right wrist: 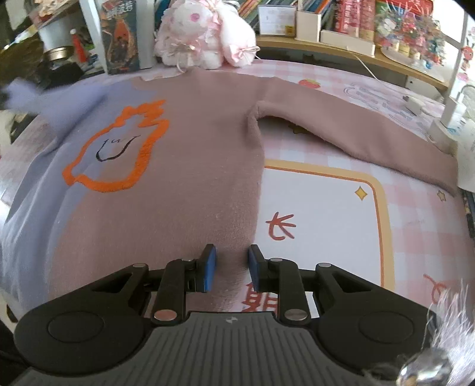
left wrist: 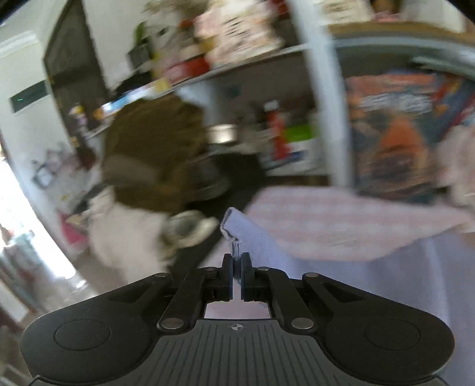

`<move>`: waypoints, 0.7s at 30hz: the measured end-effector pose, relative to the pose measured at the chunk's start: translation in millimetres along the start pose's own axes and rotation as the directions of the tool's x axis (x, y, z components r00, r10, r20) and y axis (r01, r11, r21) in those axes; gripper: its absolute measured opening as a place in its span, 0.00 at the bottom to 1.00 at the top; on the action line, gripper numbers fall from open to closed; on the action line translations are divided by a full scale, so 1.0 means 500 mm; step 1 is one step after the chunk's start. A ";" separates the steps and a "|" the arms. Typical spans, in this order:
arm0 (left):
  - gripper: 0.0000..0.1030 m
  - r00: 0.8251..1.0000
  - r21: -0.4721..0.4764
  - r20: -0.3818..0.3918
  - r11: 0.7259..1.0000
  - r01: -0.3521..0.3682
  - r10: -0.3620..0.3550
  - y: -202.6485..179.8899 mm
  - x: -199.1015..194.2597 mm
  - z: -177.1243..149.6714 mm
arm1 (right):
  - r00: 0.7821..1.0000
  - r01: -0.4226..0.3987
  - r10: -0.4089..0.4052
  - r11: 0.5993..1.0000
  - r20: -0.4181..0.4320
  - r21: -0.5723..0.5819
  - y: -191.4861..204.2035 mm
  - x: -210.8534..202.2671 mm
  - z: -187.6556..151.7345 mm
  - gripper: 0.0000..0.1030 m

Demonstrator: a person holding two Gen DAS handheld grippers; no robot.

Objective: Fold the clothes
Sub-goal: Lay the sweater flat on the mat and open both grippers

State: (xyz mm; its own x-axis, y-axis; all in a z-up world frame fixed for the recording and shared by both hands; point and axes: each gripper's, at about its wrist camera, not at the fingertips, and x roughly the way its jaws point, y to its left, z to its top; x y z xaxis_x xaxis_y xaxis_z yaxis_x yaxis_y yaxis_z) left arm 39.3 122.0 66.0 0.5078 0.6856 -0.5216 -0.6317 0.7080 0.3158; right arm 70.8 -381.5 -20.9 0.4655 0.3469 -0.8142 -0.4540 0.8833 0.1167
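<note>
A sweater (right wrist: pixel 190 178), mauve on the right and lavender on the left, lies flat on a pink checked cover (right wrist: pixel 415 225). It bears an orange outline figure (right wrist: pixel 115 151). Its mauve sleeve (right wrist: pixel 356 130) stretches out to the right. My right gripper (right wrist: pixel 232 267) is open just above the sweater's near hem. My left gripper (left wrist: pixel 236 273) is shut on the lavender sleeve's cuff (left wrist: pixel 234 228) and holds it lifted; the left wrist view is blurred. The raised lavender sleeve also shows blurred in the right wrist view (right wrist: pixel 38 98).
A pink plush toy (right wrist: pixel 204 32) sits at the sweater's collar end. Shelves with books and boxes (right wrist: pixel 356 23) run behind the cover. White chargers (right wrist: pixel 451 112) lie at the right edge. A brown garment (left wrist: pixel 154 148) and cluttered shelves (left wrist: pixel 267 59) show in the left wrist view.
</note>
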 end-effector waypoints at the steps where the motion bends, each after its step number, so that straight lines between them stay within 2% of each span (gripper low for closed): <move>1: 0.04 1.000 -0.004 -0.007 1.000 -0.010 0.010 0.021 0.012 -0.006 | 1.000 0.008 -0.008 1.000 -0.001 0.004 0.007 0.001 0.000 0.21; 6: 0.05 0.999 -0.004 -0.041 1.000 -0.005 0.005 0.085 0.071 -0.033 | 0.999 0.040 -0.040 0.999 -0.008 0.028 0.055 0.002 -0.004 0.20; 11: 0.13 0.997 -0.049 -0.077 0.999 -0.011 0.007 0.131 0.100 -0.043 | 0.997 0.070 -0.069 0.996 -0.018 0.056 0.106 0.003 -0.010 0.20; 12: 0.20 0.995 -0.053 -0.091 0.998 -0.036 0.031 0.140 0.100 -0.043 | 0.997 0.073 -0.072 0.996 -0.019 0.057 0.119 0.003 -0.012 0.20; 13: 0.33 0.993 -0.053 -0.101 0.997 -0.064 0.058 0.146 0.098 -0.042 | 0.997 0.074 -0.073 0.996 -0.019 0.056 0.134 0.003 -0.015 0.20; 15: 0.46 0.994 -0.050 -0.081 0.996 -0.075 0.070 0.160 0.077 -0.048 | 0.996 0.084 -0.084 0.995 -0.016 0.057 0.155 0.002 -0.020 0.20; 16: 0.50 0.997 -0.051 -0.065 0.998 -0.041 0.038 0.162 0.060 -0.056 | 0.996 0.090 -0.090 0.994 -0.014 0.058 0.164 0.002 -0.023 0.20; 18: 0.54 0.996 -0.057 -0.036 0.995 0.079 -0.081 0.156 0.017 -0.078 | 0.995 0.103 -0.102 0.993 -0.011 0.065 0.180 0.001 -0.027 0.20; 19: 0.56 0.987 -0.053 -0.033 0.987 0.154 -0.156 0.146 -0.005 -0.091 | 0.994 0.111 -0.111 0.991 -0.009 0.073 0.184 0.001 -0.028 0.20; 21: 0.60 0.951 -0.033 -0.050 0.952 0.304 -0.306 0.111 -0.043 -0.120 | 0.992 0.130 -0.129 0.987 -0.007 0.091 0.187 0.001 -0.029 0.24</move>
State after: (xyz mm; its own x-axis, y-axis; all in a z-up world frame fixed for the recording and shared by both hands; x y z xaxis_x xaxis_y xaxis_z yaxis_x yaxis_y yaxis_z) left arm -41.6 136.5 47.2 0.6463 0.4271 -0.6324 -0.4660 0.8771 0.1162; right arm 17.4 -303.1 -18.8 0.5152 0.2274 -0.8263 -0.3188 0.9458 0.0616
